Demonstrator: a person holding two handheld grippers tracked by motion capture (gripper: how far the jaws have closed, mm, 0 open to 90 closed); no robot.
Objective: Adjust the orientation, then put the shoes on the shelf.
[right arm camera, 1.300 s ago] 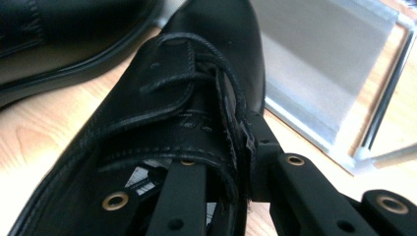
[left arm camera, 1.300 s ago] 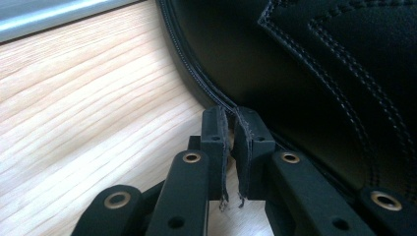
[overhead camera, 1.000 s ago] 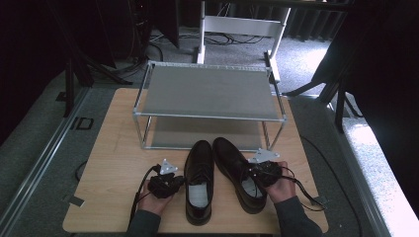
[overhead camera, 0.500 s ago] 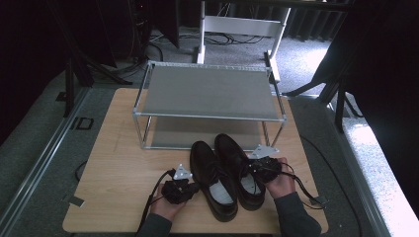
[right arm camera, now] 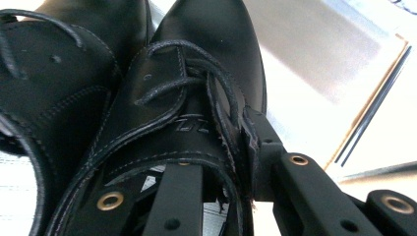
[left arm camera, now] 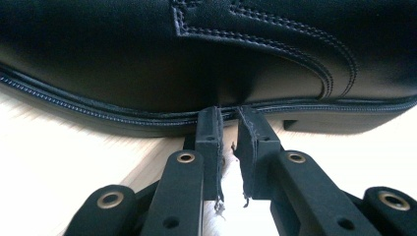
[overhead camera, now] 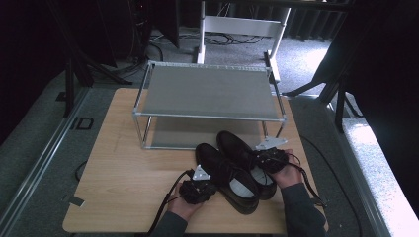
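Black leather lace-up shoes sit side by side at lower centre of the high view on the wooden table, toes pointing toward the upper left, just in front of the metal two-tier rack. Left shoe and right shoe are touching along their sides.

Right gripper: jaws clamped on the right shoe's collar, one jaw inside the opening, one outside against the leather next to the laces. In the high view it sits at the shoe's right side.

Left gripper: jaws narrow, a small gap between the pads, nothing in it; they have just been opening slightly. Tips sit at the sole edge of the left shoe, on the table. Contact with the welt: can't tell. High view puts it at the lower-left flank of that shoe.
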